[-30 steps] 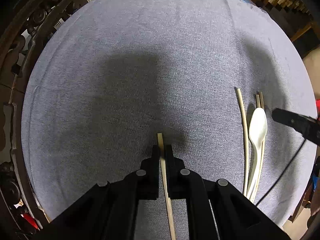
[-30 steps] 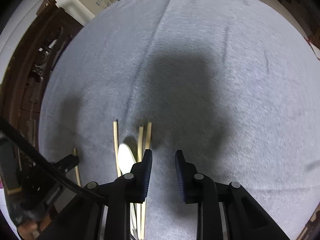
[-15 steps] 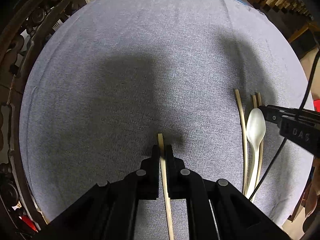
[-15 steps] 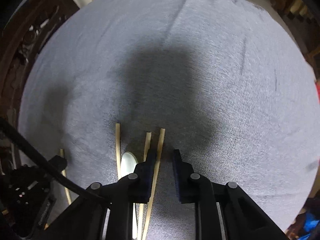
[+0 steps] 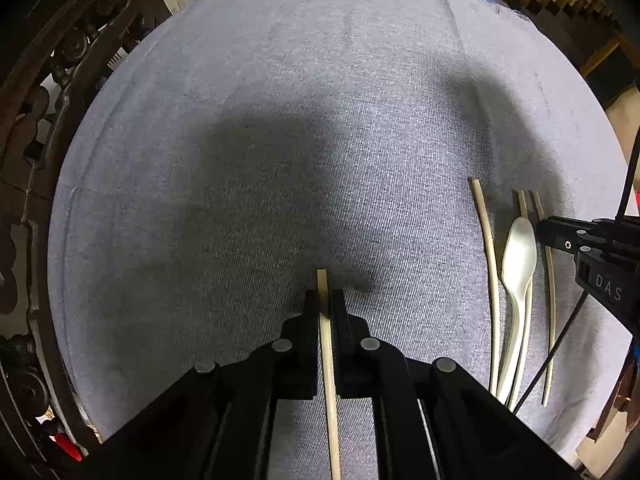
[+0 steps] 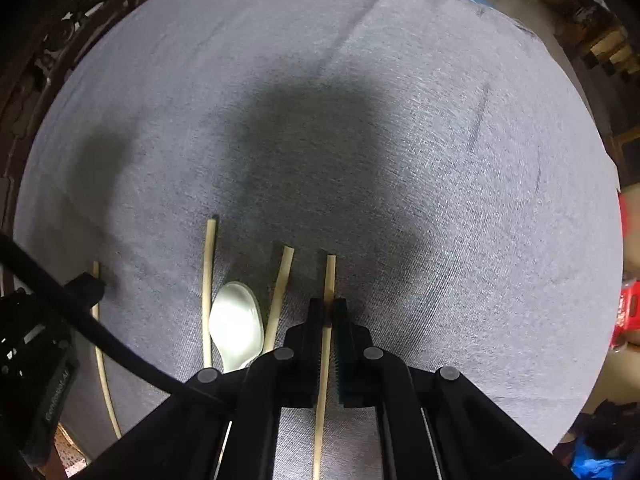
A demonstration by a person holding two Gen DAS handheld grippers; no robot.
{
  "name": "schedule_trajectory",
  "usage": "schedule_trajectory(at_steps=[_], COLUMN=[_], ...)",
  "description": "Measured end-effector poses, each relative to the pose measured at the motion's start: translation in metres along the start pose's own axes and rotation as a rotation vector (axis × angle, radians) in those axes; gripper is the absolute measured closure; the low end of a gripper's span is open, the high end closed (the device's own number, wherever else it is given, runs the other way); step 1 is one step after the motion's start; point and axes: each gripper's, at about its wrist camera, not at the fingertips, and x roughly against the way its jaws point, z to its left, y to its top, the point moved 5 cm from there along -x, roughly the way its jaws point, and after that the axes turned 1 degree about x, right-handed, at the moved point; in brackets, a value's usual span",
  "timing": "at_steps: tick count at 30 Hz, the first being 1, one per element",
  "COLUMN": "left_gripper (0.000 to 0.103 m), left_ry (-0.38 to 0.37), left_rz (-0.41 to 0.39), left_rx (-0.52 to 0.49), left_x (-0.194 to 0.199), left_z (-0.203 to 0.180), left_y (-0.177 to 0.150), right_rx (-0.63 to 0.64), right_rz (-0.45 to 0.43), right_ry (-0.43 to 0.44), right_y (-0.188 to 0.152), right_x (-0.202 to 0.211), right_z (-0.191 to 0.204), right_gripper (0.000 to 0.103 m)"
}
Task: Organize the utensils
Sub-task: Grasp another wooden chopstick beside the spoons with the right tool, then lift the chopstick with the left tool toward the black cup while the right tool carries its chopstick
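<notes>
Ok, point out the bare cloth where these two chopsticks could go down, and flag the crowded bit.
Free: the wide grey tablecloth beyond and right of the right gripper, and the stretch left of the left gripper. Crowded: the strip between the grippers, where the white plastic spoon lies among two loose pale wooden chopsticks.

The left gripper (image 5: 325, 300) pinches a chopstick (image 5: 329, 360) over the grey tablecloth (image 5: 280, 140). Well to its right lie two more chopsticks (image 5: 490, 264) flanking a white spoon (image 5: 518, 264), and the right gripper (image 5: 540, 232) clamps a fourth chopstick (image 5: 551, 320).
</notes>
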Motion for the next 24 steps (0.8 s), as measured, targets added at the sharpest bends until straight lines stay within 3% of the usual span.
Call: schedule_trajectory(at_steps=[5,12,16,24], left_gripper=[0.098,0.098,0.098,0.098], left_ry=[0.008,-0.086,-0.118,-0.142], left_rz=[0.023,0.051,0.016,-0.156], left_rx=[-0.013,0.052,0.085,0.116], left_x=[0.0,-0.001,0.007,0.064], left_z=[-0.006,0.011,0.022,0.029], left_y=[0.006,0.012,0.011,-0.009], right_rx=[0.002,-0.086,-0.134,-0.226], right_rz=[0.001,-0.066,-0.14,-0.318], right_ry=[0.027,0.14,0.19,0.286], right_y=[0.004,-0.011,-0.024,-0.067], right_x=[-0.003,0.002,0.023,0.067], right_z=[-0.003,-0.039,-0.061,-0.1], right_gripper=[0.097,0.098,0.098,0.098])
